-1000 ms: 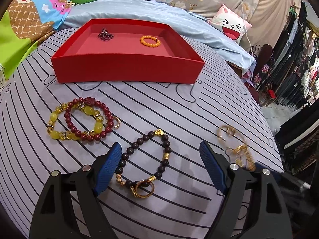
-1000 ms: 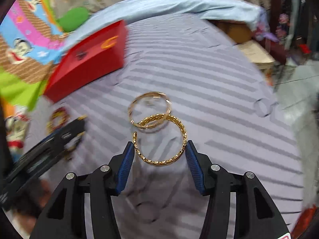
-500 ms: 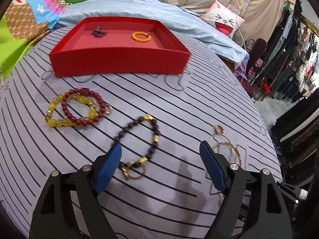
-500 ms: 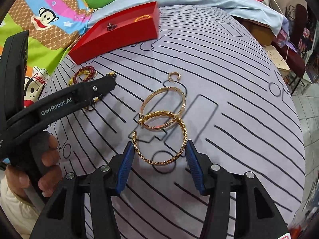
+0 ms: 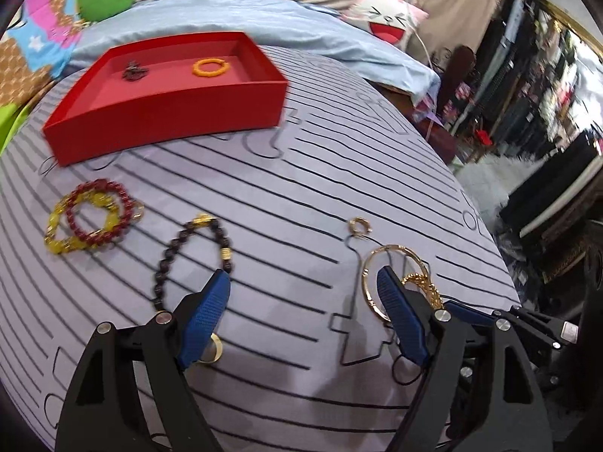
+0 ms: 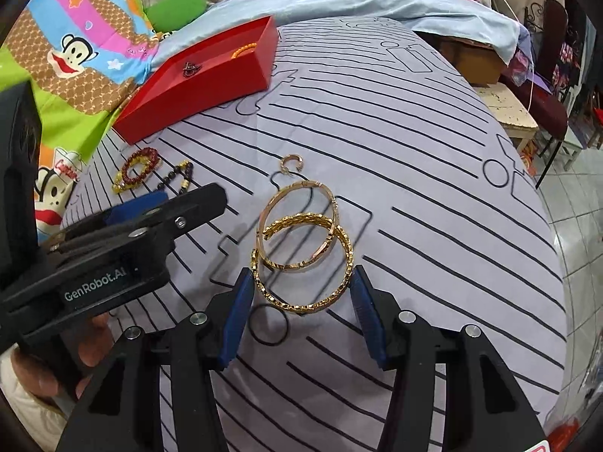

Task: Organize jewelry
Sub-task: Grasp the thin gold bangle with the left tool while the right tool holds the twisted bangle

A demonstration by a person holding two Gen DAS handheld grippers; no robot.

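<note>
Gold chain bangle (image 6: pixel 301 267) pinched across by right gripper (image 6: pixel 299 301); plain bangle (image 6: pixel 296 226) overlapping at 12 o'clock may snag on lift. Left gripper (image 5: pixel 301 316) wide, empty.

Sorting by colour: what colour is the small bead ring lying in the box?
Orange. The bead ring shows best in the left wrist view, inside the red box.

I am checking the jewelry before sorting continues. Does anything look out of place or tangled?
Yes. Two gold bangles overlap on the striped cloth, and the right gripper grips the textured one. The red and yellow bead bracelets also lie crossed. Only an orange bracelet and a dark piece are in the red tray.
</note>
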